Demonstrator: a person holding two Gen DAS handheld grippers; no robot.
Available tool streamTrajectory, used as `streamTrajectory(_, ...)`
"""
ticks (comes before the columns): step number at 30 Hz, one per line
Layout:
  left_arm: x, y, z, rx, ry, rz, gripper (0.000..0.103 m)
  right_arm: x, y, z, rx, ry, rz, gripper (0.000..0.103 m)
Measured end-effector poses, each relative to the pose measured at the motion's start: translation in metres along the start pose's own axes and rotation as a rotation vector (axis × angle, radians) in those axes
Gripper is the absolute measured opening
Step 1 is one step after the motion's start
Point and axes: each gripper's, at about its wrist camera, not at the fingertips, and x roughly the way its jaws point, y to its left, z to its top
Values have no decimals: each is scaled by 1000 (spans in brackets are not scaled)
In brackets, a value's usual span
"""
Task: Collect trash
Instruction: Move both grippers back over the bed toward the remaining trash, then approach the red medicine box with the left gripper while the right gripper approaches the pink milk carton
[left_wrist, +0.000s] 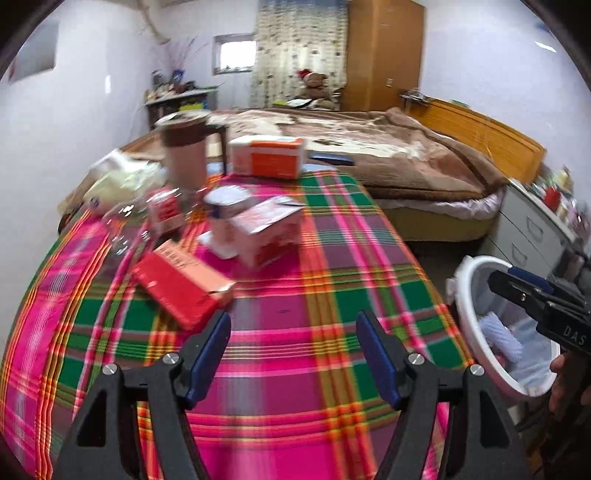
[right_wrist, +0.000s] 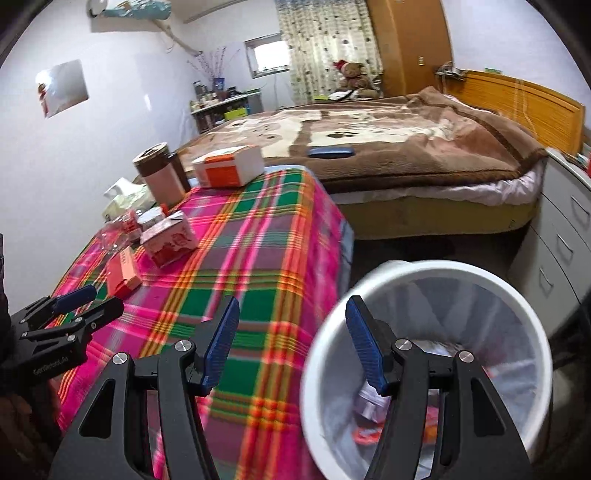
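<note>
The left tool (left_wrist: 293, 334) hangs over the plaid-covered bench (left_wrist: 295, 280), its blue pads apart with nothing between them. Just ahead of its left pad lies a red carton (left_wrist: 177, 284), and farther back on the bench sit a pink and white box (left_wrist: 269, 229), a crumpled clear wrapper (left_wrist: 125, 225), a brown-lidded jug (left_wrist: 186, 155) and an orange and white box (left_wrist: 269, 157). The right tool (right_wrist: 291, 345) is also spread wide and empty, one pad over the bench edge, the other over the rim of the white bin (right_wrist: 424, 273) that stands on the floor just beside the bench. The lined bin already holds some scraps. A bed (right_wrist: 388, 147) with a brown blanket stands behind.
</note>
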Motion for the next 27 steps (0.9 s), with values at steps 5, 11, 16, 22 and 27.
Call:
streamTrajectory(5,12,36,3,-81,20,61,73,19,18,10,-33,17,30,62)
streamTrajectory(11,25,58,11,-127,15,108,74,37,37,24,-70,23,68,62)
streamTrajectory(16,45,66,19,-146,41,138,76,54,51,34,-86,40,90,62)
streamTrajectory(22,67,70,25,-167,68,156,77,72,64,49,-102,45,96,62)
streamTrajectory(27,80,67,32,-136,89,217,78,86,72,57,-111,55,106,62)
